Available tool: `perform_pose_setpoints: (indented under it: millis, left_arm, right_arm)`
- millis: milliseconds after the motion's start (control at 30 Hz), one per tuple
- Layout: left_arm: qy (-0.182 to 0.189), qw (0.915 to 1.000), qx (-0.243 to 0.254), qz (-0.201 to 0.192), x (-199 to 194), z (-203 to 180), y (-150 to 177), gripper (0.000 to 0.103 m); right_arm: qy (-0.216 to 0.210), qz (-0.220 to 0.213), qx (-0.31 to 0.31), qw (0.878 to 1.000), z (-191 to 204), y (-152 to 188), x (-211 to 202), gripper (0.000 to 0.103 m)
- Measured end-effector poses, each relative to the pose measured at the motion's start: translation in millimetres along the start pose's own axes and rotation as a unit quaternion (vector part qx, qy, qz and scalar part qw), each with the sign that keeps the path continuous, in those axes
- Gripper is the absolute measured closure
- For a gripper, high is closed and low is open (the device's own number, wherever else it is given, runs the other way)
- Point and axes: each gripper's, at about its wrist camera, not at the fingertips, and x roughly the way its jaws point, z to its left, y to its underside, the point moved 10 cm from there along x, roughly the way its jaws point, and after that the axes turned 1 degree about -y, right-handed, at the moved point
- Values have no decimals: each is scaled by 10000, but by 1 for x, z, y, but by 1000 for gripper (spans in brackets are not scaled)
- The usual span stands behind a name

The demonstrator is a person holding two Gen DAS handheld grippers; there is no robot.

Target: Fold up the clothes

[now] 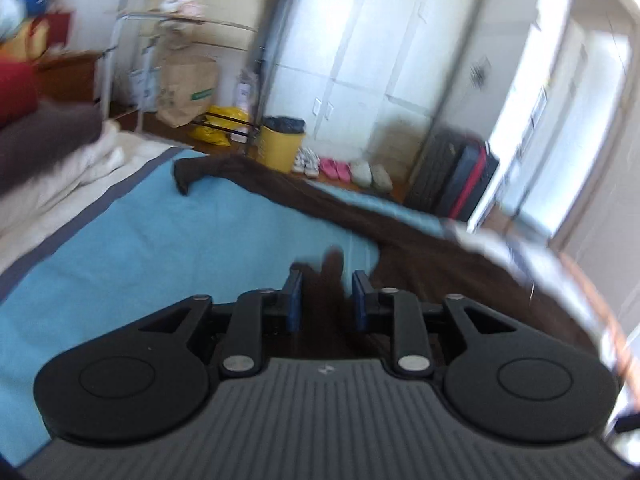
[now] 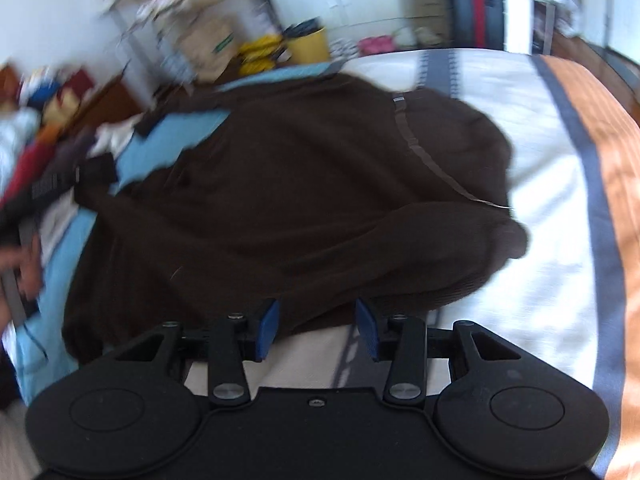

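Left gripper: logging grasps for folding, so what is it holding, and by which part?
The left gripper pinches a bunched fold of the brown garment; which part, blur hides.

A: Floor items, far wall?
B: One yellow bin, black liner; brown paper bag; pink slippers; dark suitcase
A: Bedding?
B: Blue sheet, orange-edged blanket

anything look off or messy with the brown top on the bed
Nothing damaged. The brown top lies crumpled and askew across the blue towel and white bedding, one sleeve trailing off. The left claw has a bunch of its fabric between its pads; the right claw is open, empty.
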Motion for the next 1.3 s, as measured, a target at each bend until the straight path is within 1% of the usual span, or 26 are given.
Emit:
perform_pose_setpoints:
  millis: [33, 67, 100, 133, 167, 200, 267, 367, 400, 433, 467, 533, 600, 633, 700, 733, 800, 867, 1000, 1067, 1133, 1167, 1200, 1233, 1267, 1300]
  left_arm:
    - [96, 9993, -362, -16, -5, 10, -4, 64]
    - [165, 9975, -682, 40, -8, 19, -6, 64]
    - [201, 9959, -856, 204, -11, 26, -6, 64]
    - [199, 9949, -857, 495, -13, 29, -1, 64]
    - [150, 9939, -759, 790, -15, 31, 5, 64]
    - [55, 9934, -542, 1014, -20, 29, 12, 64]
    - [-109, 9913, -104, 1304, -33, 23, 25, 62]
    - [-300, 9798, 537, 1903, -54, 10, 53, 60]
    - [-359, 9753, 729, 2052, -63, 5, 64, 55]
    - [-384, 9717, 881, 2158, -72, 2, 74, 54]
    - [-368, 9695, 987, 2215, -82, -2, 85, 54]
    - [-259, 9665, 1077, 2316, -97, -11, 103, 49]
    - [-121, 9639, 1122, 2412, -110, -21, 119, 47]
    - [-62, 9618, 1177, 2470, -114, -26, 127, 47]
    - [15, 9546, 1472, 2588, -115, -41, 137, 44]
    - [98, 9502, 1631, 2655, -114, -48, 142, 39]
    - [295, 9420, 1799, 2817, -112, -60, 153, 34]
    - [189, 9377, 1919, 2891, -106, -62, 162, 34]
    - [-83, 9259, 2265, 3022, -94, -62, 180, 32]
    - [-217, 9211, 2406, 3052, -89, -63, 187, 30]
    - [-339, 9184, 2588, 2974, -86, -65, 191, 27]
    - [-392, 9168, 2675, 2939, -85, -67, 192, 27]
    - [-449, 9150, 2757, 2910, -85, -68, 192, 25]
    - [-492, 9146, 2830, 2847, -86, -68, 191, 26]
    - [-521, 9157, 2891, 2743, -87, -69, 188, 30]
    - [-550, 9166, 2952, 2638, -89, -70, 185, 49]
  right_arm:
    - [29, -23, -126, 9999, 7, 0, 1, 55]
    - [48, -61, -214, 9997, 14, -1, 1, 54]
    - [61, -93, -238, 9997, 20, 0, 1, 52]
    - [77, -111, -244, 9996, 26, 0, 1, 51]
    - [96, -81, -185, 9998, 30, 1, 3, 50]
    - [122, -44, -129, 9998, 34, 3, 6, 49]
    - [221, 80, -48, 9997, 40, 8, 11, 49]
    - [396, 138, -2, 9991, 45, 17, 10, 49]
    - [457, 170, 86, 9988, 44, 22, 9, 48]
    - [518, 203, 174, 9983, 43, 26, 8, 47]
    - [591, 244, 283, 9976, 41, 31, 7, 42]
    - [690, 405, 635, 9948, 34, 42, 11, 42]
    - [593, 533, 952, 9923, 31, 49, 14, 42]
    - [524, 528, 1041, 9918, 31, 50, 15, 42]
    - [507, 471, 1003, 9925, 33, 49, 17, 42]
    - [499, 443, 984, 9929, 34, 48, 18, 42]
    - [569, 419, 896, 9935, 35, 46, 24, 42]
    - [695, 417, 775, 9937, 36, 41, 33, 42]
    - [888, 351, 623, 9935, 36, 32, 47, 42]
    - [751, 157, 692, 9946, 37, 26, 43, 42]
    - [628, -17, 744, 9952, 37, 21, 38, 42]
    - [625, -19, 700, 9956, 39, 22, 33, 44]
    - [621, -22, 655, 9959, 40, 22, 28, 57]
    - [617, -25, 611, 9962, 41, 23, 22, 72]
    - [613, -27, 567, 9965, 42, 24, 17, 88]
    - [609, -30, 522, 9968, 43, 25, 12, 90]
